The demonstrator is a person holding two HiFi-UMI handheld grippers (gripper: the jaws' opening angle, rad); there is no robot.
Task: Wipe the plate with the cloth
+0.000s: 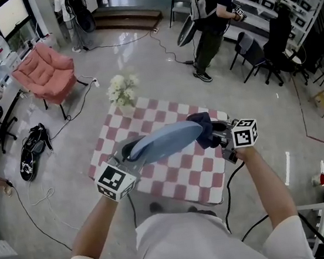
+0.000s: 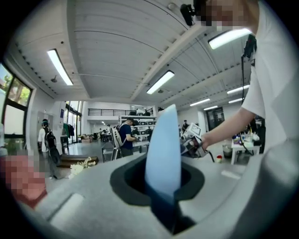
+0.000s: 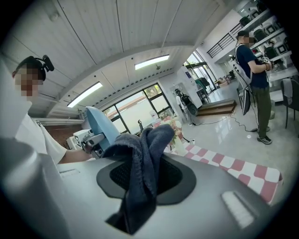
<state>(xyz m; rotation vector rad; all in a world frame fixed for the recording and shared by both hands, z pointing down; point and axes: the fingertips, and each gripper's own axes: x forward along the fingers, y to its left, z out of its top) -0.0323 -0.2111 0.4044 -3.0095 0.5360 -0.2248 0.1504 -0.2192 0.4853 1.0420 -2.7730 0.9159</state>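
Note:
I hold a light blue plate (image 1: 166, 142) tilted in the air above the checked table (image 1: 183, 176). My left gripper (image 1: 128, 154) is shut on the plate's left rim; in the left gripper view the plate (image 2: 163, 149) stands edge-on between the jaws. My right gripper (image 1: 213, 137) is shut on a dark blue cloth (image 1: 203, 125), which lies against the plate's right end. In the right gripper view the cloth (image 3: 140, 158) hangs bunched from the jaws, with the plate (image 3: 102, 126) just beyond it.
A vase of white flowers (image 1: 122, 91) stands at the table's far left corner. A pink armchair (image 1: 45, 70) and a black bag (image 1: 33, 147) are on the floor to the left. A person (image 1: 212, 18) stands by office chairs (image 1: 258, 54) at the back right.

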